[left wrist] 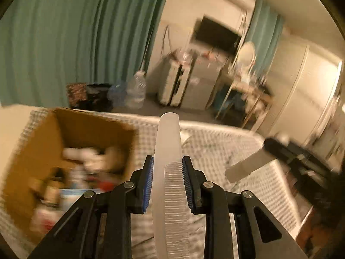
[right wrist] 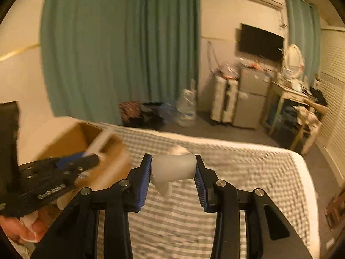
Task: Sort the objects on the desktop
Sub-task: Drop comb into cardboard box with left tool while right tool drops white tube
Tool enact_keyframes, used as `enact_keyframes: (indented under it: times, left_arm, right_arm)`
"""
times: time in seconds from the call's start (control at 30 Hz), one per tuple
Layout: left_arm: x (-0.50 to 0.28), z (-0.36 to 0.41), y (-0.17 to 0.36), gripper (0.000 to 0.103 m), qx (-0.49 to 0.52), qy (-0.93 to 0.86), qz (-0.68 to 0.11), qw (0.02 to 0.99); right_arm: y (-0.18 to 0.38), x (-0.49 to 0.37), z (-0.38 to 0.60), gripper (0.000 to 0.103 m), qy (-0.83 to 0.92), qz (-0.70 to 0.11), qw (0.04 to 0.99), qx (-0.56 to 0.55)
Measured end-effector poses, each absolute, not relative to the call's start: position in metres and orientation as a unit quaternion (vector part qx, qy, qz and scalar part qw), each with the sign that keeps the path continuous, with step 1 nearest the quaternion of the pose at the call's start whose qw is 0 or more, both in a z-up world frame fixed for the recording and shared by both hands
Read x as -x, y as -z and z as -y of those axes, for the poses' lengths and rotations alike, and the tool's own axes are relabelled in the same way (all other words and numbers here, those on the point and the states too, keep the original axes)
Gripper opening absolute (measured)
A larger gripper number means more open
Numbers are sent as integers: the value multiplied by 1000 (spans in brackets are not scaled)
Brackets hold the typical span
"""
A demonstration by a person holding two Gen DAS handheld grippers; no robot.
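My left gripper (left wrist: 167,161) is shut on a long frosted white comb (left wrist: 167,142) that points forward, above the bed and just right of an open cardboard box (left wrist: 90,127) with several blurred items inside. My right gripper (right wrist: 173,158) is shut on a white cylindrical object (right wrist: 173,167) held crosswise above the checked bedspread (right wrist: 237,172). The left gripper with the comb (right wrist: 99,142) shows at the left of the right wrist view, over the box (right wrist: 71,140). The right gripper body (left wrist: 301,153) shows at the right of the left wrist view.
The bed's far edge (right wrist: 215,139) runs across the view. Beyond it on the floor are water bottles (right wrist: 185,108), bags, a white suitcase (right wrist: 224,99), a small fridge (right wrist: 250,99) and a desk with a chair (right wrist: 301,108). Green curtains hang behind.
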State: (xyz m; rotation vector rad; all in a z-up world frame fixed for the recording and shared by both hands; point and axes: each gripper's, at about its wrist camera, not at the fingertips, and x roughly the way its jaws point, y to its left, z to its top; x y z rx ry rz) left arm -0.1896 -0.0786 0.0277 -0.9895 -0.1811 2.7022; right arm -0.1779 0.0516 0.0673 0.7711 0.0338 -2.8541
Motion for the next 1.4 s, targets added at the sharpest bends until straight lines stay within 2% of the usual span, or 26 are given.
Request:
enact_keyframes:
  times: [0.2,0.37,0.4,0.43,0.47,0.5,0.63,0.83,0.93,1.1,1.4]
  left_arm:
    - [180,140,-21,27,355,-930,8,91]
    - [185,174,3,28,383,-922,10,60]
    - [185,178,8,34,386,-921,1,58]
    - [186,179,10,62,389,-920,-7,54]
    - [185,181,13,79,390,-919,-14,47]
    - [182,183,15,98,389,-920,-22,34]
    - [173,189,16,99,372,-927,-22,24]
    - [160,178,1,100,359,-932,30,43]
    - [153,146,-11,103,347,-935,42,63]
    - [156,76,-21,103,333,-937,31,97]
    - [207,-32,11,103,338,-931,2,139]
  right_arm:
    - [-61,201,21,40,941,42,171,-288]
    - [-42,230,76,43,931,17,176,-318]
    - [-41,232,84,45,932,11,171,-319]
    - [-40,236,90,58,933,9,165,-321]
    - [-40,241,91,65,933,14,163,-321]
    - [-41,242,90,78,934,19,159,-321]
    - [-52,240,75,82,945,33,126,-299]
    - [-69,208,11,88,965,30,72,-252]
    - [-74,189,-26,92,972,26,23,-233]
    - [-71,164,-94,92,967,67,-30,-243]
    - [-23,150,-188,95,958,97,-83,-258]
